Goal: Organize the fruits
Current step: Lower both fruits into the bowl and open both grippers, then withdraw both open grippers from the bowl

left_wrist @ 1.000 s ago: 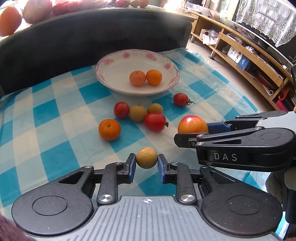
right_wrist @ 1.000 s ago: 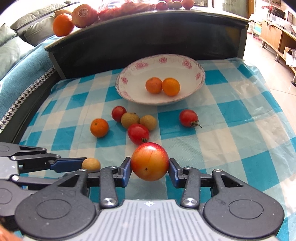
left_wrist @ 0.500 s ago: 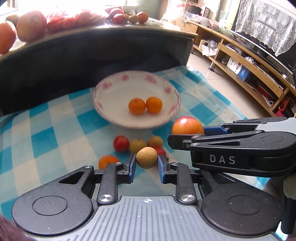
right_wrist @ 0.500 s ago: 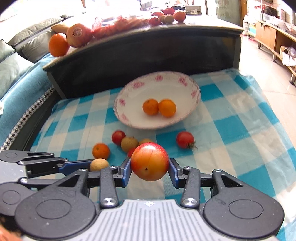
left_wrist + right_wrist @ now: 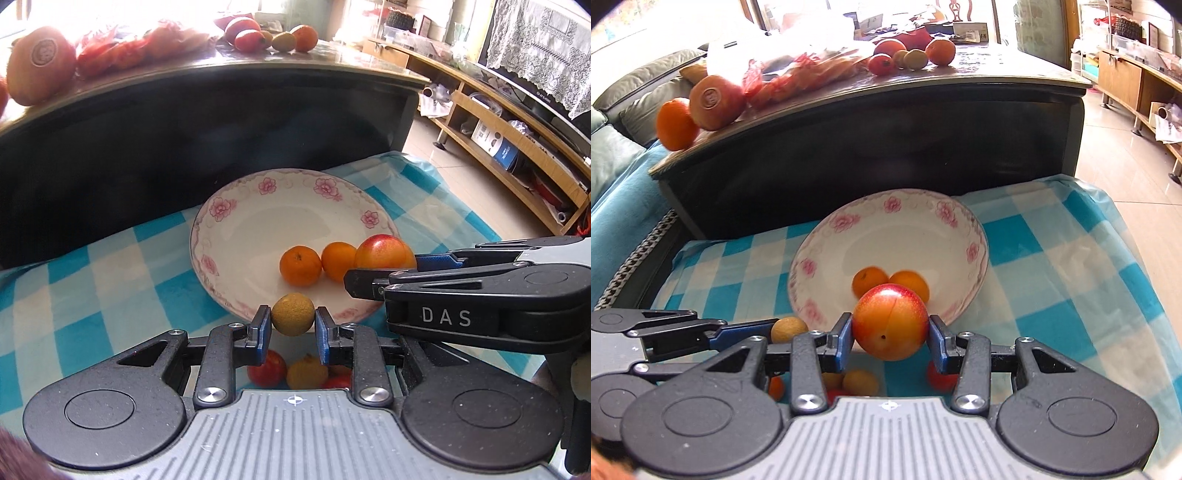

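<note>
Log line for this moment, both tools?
left tool: shut on small tan round fruit | right tool: shut on red-orange plum | both at near rim of floral white plate | release: not yet

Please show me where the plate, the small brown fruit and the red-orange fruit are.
plate (image 5: 236,254): left wrist view, bare white inside.
small brown fruit (image 5: 293,314): left wrist view, its middle.
red-orange fruit (image 5: 890,326): right wrist view, its front face.
</note>
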Action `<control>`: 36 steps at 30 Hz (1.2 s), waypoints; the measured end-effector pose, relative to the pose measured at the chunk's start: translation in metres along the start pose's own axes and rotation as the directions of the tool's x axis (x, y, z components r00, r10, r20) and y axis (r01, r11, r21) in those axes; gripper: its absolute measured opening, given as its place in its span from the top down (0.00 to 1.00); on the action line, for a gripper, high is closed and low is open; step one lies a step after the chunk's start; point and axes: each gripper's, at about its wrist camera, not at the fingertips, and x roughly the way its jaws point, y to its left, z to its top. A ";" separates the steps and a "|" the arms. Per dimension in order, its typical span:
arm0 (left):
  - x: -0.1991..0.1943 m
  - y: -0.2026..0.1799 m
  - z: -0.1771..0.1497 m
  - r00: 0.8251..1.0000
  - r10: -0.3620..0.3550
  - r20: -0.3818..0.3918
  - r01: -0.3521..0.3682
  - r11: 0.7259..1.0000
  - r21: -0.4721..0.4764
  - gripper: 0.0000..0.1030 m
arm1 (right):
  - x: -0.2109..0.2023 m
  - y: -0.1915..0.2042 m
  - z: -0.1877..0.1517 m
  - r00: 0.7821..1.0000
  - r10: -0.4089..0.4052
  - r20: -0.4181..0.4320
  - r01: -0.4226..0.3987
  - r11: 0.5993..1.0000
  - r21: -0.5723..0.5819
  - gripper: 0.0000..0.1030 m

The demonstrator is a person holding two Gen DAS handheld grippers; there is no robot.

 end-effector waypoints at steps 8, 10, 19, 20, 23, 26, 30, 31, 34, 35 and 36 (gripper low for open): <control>0.010 0.000 0.006 1.000 0.011 -0.004 -0.011 1.000 0.010 0.68 | 0.020 -0.007 0.010 1.000 0.016 -0.022 -0.016 1.000 0.007 0.56; 0.010 0.001 0.008 1.000 0.009 0.000 -0.009 1.000 0.007 0.66 | 0.022 -0.010 0.013 1.000 0.020 -0.022 -0.019 1.000 0.015 0.56; 0.000 0.006 0.013 1.000 0.016 0.025 -0.016 1.000 -0.009 0.64 | 0.015 -0.015 0.024 0.999 0.031 0.005 -0.031 0.999 0.038 0.55; -0.002 0.007 0.013 1.000 0.016 0.027 -0.016 1.000 -0.012 0.64 | 0.012 -0.015 0.025 0.999 0.032 0.014 -0.033 0.999 0.039 0.55; -0.007 0.009 0.014 0.999 0.018 0.036 -0.018 1.000 -0.018 0.64 | 0.006 -0.015 0.028 0.999 0.035 0.030 -0.036 0.998 0.049 0.55; -0.014 0.009 0.013 0.999 0.019 0.044 -0.018 1.000 -0.021 0.62 | -0.002 -0.014 0.029 0.999 0.033 0.042 -0.036 0.998 0.054 0.55; -0.023 0.010 0.010 0.999 0.021 0.048 -0.020 1.000 -0.020 0.61 | -0.012 -0.011 0.027 0.998 0.032 0.046 -0.035 0.998 0.051 0.55; -0.025 0.010 0.009 0.999 0.021 0.048 -0.020 1.000 -0.019 0.61 | -0.015 -0.010 0.027 0.998 0.032 0.045 -0.034 0.998 0.048 0.55; -0.031 0.011 0.004 0.999 0.025 0.048 -0.024 1.000 -0.018 0.61 | -0.020 -0.007 0.023 0.999 0.025 0.040 -0.027 0.999 0.044 0.55; -0.033 0.012 0.003 0.999 0.026 0.047 -0.025 1.000 -0.018 0.60 | -0.022 -0.007 0.021 0.999 0.023 0.037 -0.025 0.999 0.044 0.55; -0.034 0.013 0.001 0.999 0.027 0.046 -0.026 0.999 -0.020 0.60 | -0.023 -0.006 0.019 0.999 0.022 0.035 -0.023 0.999 0.046 0.55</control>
